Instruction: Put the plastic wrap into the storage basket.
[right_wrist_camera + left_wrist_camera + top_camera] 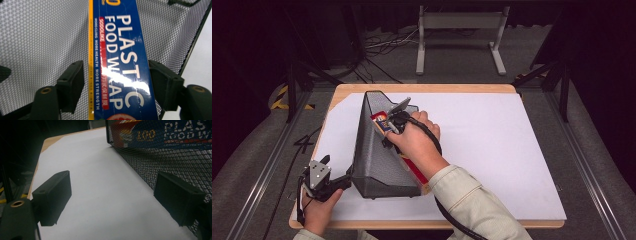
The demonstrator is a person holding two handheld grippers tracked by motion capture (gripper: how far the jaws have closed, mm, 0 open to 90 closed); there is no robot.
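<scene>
**A:** From the high view, what sits on the surface [492, 150]?

**B:** A black wire-mesh file holder [372, 150], wedge-shaped, stands on the white sheet covering the wooden surface. Inside it lies a long blue box of plastic food wrap [409, 167] with red and yellow trim, its near end poking out at the holder's low front edge.

**A:** And the grippers?

**B:** The right gripper [393, 122] reaches into the holder from above, the hand and black cable masking most of the box. The left gripper [334, 182] is at the holder's near left corner.

**A:** What do the gripper views add?

**B:** The right gripper view reads the lettering "PLASTIC FOOD WRAP" on the blue box [120, 62], with the right gripper [116, 85] straddling it, one jaw on each side. The jaws stand close against the box's edges, though whether they press it cannot be told. The left gripper view shows the left gripper [112, 200] with jaws wide apart over bare white sheet, the right-hand jaw up against the mesh wall [170, 157], and the box's print "100" legible through the mesh.

**A:** Anything unclear?

**B:** The box's far end is cut off in the right gripper view, and the holder's interior is largely hidden from above.
</scene>
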